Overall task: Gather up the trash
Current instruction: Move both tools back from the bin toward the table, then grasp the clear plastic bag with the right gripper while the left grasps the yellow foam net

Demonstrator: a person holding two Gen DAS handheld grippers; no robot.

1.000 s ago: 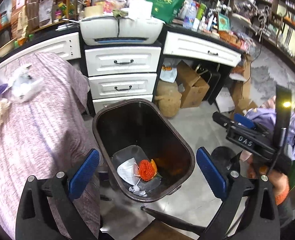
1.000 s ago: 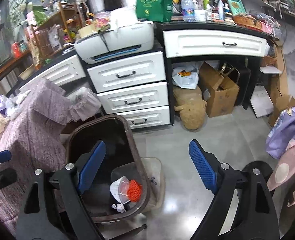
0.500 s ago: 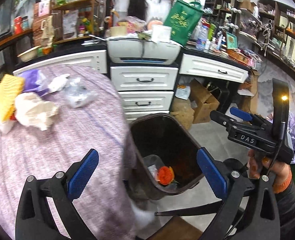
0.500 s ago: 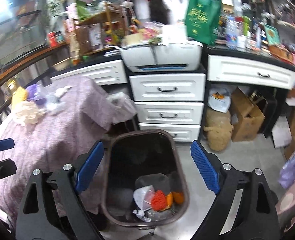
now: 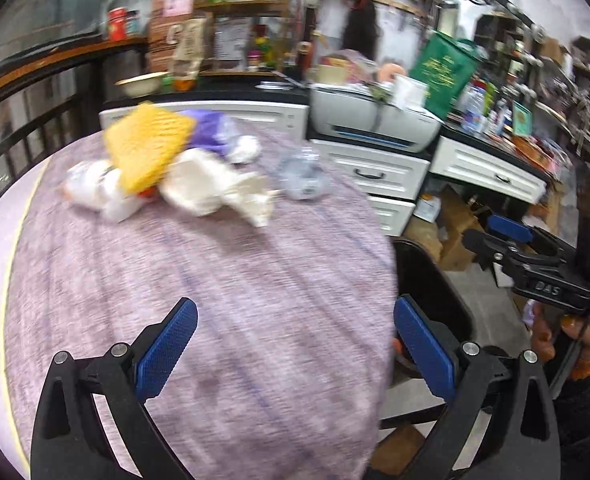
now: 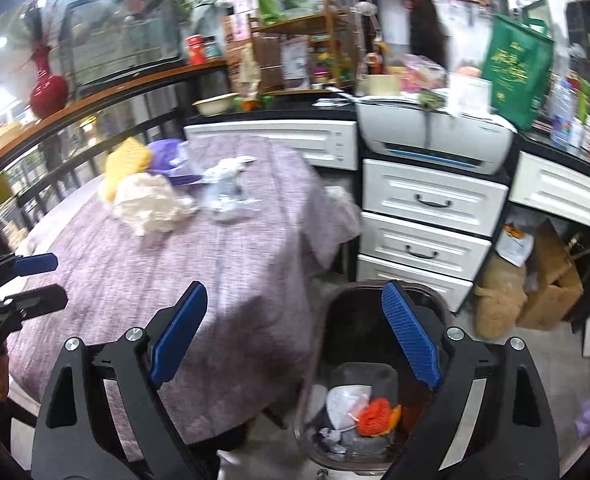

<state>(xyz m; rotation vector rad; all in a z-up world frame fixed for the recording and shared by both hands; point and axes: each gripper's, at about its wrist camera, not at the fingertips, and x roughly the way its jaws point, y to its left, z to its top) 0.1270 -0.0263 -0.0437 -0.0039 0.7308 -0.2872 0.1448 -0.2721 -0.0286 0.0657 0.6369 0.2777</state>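
Above the purple-clothed table [image 5: 215, 288], the left hand-held gripper [image 5: 295, 354] hangs with its two blue-padded fingers spread wide and nothing between them. Off to its right, the right hand-held gripper [image 6: 297, 340] is likewise spread and empty, one blue pad over the cloth's edge and the other over the trash bin [image 6: 435, 312]; a hand [image 5: 575, 336] with an orange cuff grips its handle in the left wrist view.

One dark brown bin stands on the floor just beside the table, in front of the white drawers [image 6: 427, 232]. It holds one orange mesh ball [image 6: 373, 416], a white face mask [image 6: 345, 402], and some crumpled clear plastic and paper scraps at the bottom.

Trash on the table sits in a cluster at the far side, well apart from both grippers: one yellow mesh sheet [image 5: 147, 148], one crumpled white paper wad [image 5: 211, 188], one purple bag [image 5: 211, 132], one crumpled clear plastic piece [image 5: 303, 176], and a white wrapper [image 5: 95, 188] with a bit of orange under the yellow sheet. Motion blur keeps finer detail from showing.

Beyond the table, one grey printer [image 6: 435, 136] rests on the black counter [image 6: 555, 148], with one green bag [image 6: 519, 68] beside it. Three stacked drawers are visible below the printer.
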